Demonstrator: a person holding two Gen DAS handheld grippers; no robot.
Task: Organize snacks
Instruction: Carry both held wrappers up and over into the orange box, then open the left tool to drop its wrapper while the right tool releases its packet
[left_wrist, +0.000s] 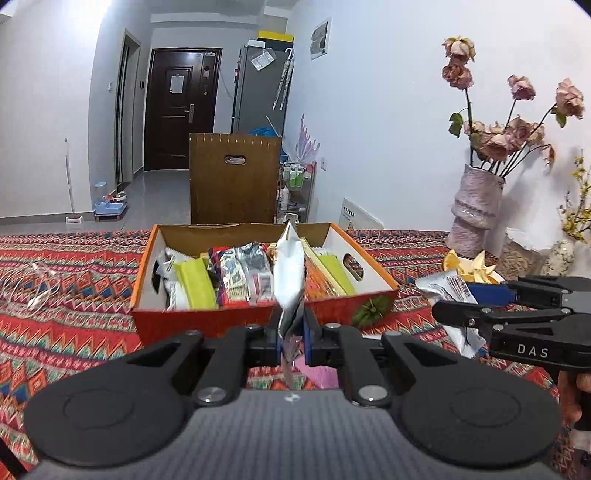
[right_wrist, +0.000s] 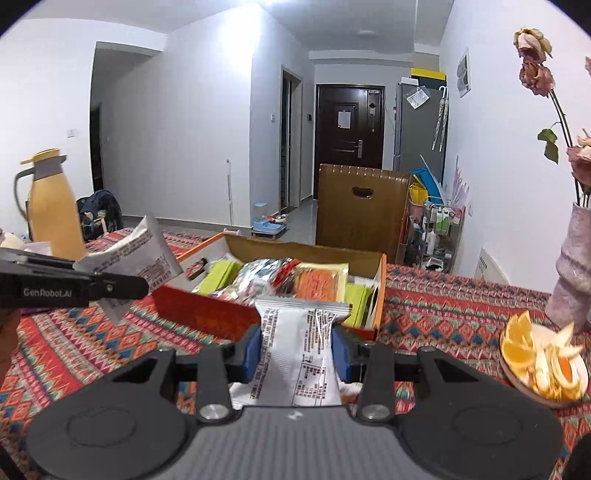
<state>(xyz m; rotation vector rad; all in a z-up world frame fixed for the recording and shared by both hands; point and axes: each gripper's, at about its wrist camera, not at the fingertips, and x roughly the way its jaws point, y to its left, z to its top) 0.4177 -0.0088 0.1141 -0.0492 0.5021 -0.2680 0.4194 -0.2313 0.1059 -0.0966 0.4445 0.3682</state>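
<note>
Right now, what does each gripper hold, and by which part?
Left gripper: silver packet, pinched at its lower end. Right gripper: white packet, clamped across its middle.

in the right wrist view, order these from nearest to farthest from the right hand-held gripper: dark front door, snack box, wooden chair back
From the right hand-held gripper, which grips a white snack packet:
1. Snack box, on the table just ahead of the fingertips.
2. Wooden chair back, upright behind the box, beyond the table's far edge.
3. Dark front door, at the far end of the hall.

Black tongs (left_wrist: 291, 332), blue pads (right_wrist: 253, 347)
</note>
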